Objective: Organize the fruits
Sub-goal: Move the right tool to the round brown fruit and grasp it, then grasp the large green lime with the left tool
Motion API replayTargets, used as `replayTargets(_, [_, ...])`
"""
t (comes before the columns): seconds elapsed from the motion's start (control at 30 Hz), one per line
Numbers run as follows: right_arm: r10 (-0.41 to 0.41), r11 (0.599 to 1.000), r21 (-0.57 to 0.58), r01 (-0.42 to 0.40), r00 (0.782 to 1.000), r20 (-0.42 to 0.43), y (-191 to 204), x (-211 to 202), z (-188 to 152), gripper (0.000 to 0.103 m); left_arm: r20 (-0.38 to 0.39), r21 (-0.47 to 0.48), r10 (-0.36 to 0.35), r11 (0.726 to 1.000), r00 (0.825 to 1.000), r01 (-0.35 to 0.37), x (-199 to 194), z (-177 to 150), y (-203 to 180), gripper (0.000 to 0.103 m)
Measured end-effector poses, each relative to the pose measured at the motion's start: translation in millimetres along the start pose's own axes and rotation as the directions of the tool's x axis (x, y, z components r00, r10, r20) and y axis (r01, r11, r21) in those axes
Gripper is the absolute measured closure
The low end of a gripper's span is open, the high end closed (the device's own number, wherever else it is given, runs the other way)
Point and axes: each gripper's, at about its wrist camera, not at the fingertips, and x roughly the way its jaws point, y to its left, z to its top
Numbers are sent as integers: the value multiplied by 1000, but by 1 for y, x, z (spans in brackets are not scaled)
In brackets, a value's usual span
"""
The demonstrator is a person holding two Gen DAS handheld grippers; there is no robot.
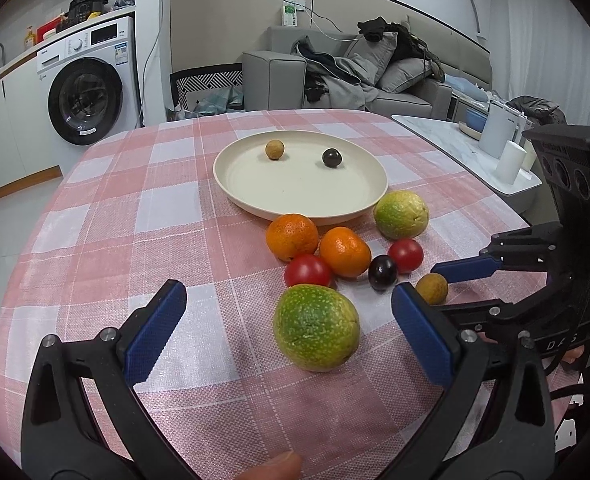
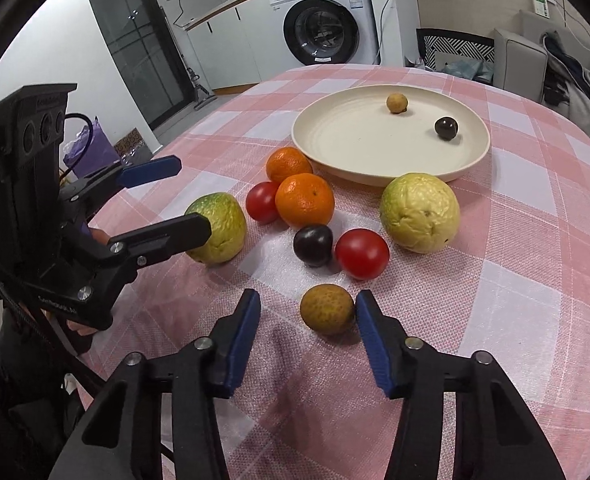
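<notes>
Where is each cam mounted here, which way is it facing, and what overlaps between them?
Left wrist: on the left gripper, looking forward and down over the table at a green fruit between its open jaws; a fingertip shows below.
Right wrist: on the right gripper, looking forward and down at a small brown fruit between its jaws, touching one pad; a hand shows at left.
Shared: plate, oranges, tomatoes, washing machine; each sees the other gripper.

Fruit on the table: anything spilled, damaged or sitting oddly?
Nothing stands out. The plate sits flat with one brown and one dark fruit in it; the rest lie whole on the checked cloth. The small brown fruit sits off-centre between the right tongs, near one pad.
</notes>
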Motion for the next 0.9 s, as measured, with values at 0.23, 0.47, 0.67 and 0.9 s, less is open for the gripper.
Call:
replayTargets(0.23, [-8,1000,-5,8,1000,-11,-2,-2,-3,57,-2,0,-1,1000,1000,1,1,0,0,1])
replayTargets(0.47, [-26,999,-29,26,999,-29,3,2,-4,62,-4,0,-1,1000,1000,1,1,0,0,1])
replayTargets(0.67, [-59,998,-32,58,998,-27,3,4,-5,74,-4,0,-1,1000,1000,1,2,0,0,1])
replayTargets(0.9, [-69,996,-49,69,998,-3,6,1,-4,74,-3,-1,-1,1000,1000,1,2,-1,1,1])
